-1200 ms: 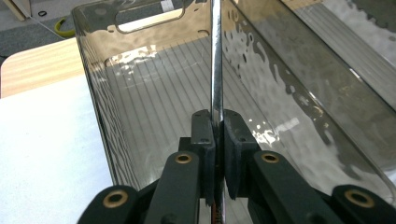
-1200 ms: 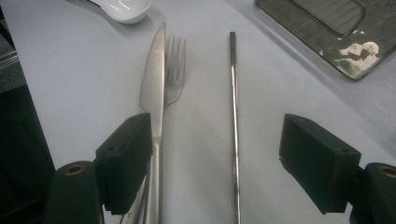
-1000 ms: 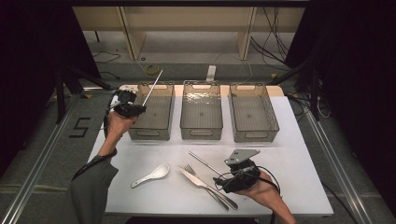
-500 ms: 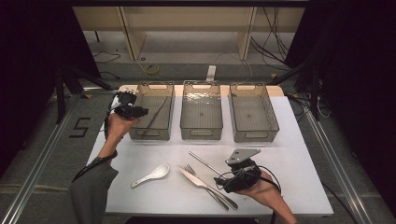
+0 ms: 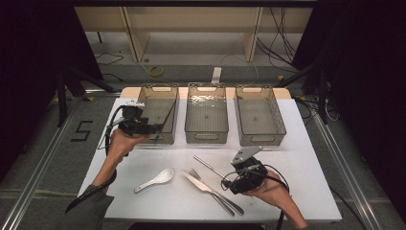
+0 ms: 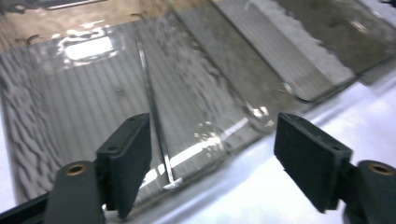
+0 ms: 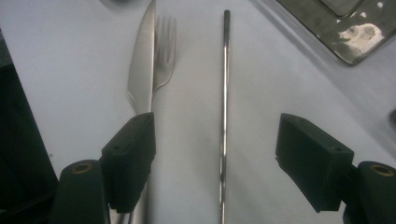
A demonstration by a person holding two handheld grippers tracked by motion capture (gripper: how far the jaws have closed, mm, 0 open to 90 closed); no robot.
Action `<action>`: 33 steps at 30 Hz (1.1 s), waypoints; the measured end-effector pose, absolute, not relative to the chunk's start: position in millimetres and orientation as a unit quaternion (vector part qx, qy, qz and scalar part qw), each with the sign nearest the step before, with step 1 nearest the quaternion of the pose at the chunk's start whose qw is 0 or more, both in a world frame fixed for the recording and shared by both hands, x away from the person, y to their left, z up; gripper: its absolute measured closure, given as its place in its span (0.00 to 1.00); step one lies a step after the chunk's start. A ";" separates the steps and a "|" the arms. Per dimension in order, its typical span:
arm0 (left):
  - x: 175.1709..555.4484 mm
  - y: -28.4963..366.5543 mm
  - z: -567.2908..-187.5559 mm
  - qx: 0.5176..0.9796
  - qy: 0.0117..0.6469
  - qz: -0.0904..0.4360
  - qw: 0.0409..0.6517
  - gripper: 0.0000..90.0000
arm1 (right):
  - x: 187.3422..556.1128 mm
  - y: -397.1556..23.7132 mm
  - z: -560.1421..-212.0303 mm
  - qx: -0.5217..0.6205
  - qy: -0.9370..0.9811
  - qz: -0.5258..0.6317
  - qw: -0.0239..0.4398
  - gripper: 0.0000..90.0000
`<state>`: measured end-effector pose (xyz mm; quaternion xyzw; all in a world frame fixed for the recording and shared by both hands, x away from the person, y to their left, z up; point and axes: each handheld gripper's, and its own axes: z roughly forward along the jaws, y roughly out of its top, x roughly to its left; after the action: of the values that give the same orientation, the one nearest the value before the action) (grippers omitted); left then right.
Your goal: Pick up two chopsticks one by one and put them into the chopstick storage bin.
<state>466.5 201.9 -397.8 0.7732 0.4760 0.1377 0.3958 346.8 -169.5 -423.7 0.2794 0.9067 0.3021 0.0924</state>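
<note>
Inside the left bin (image 5: 158, 120) lies a chopstick (image 6: 154, 121) (just released); left gripper (image 6: 212, 149) gapes empty.

A staged recording bay in a lab, not a home kitchen. A white bench (image 5: 306, 191) stands under bright light in the middle of the frame, ringed by black curtains (image 5: 364, 57) that swallow both sides. Bare grey floor runs around it, marked at centre left with a taped figure five (image 5: 81, 130) and edged by metal rails (image 5: 33, 177) at lower left and lower right. Loose cables (image 5: 282, 28) trail across the floor at upper right, and a roll of yellow tape (image 5: 154, 71) lies near the top. Behind the bench stands plain wooden shelving (image 5: 191, 24). Three identical smoky plastic bins (image 5: 206, 139) sit lined up in a neat row.
</note>
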 end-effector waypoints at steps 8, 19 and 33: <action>436.9 191.1 -393.4 0.780 0.443 0.133 0.421 0.24 | 360.7 -165.6 -421.8 0.290 0.922 0.249 0.070 0.38; 399.3 186.0 -406.0 0.801 0.408 0.128 0.419 0.20 | 382.9 -142.2 -436.5 0.284 0.945 0.157 0.041 0.50; 366.0 186.0 -411.9 0.795 0.386 0.136 0.448 0.17 | 397.9 -126.4 -449.5 0.268 0.955 0.121 0.029 0.69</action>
<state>366.0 186.0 -411.9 0.7949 0.3862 0.1360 0.4477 397.9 -126.4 -449.5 0.2676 0.9554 0.1210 0.0293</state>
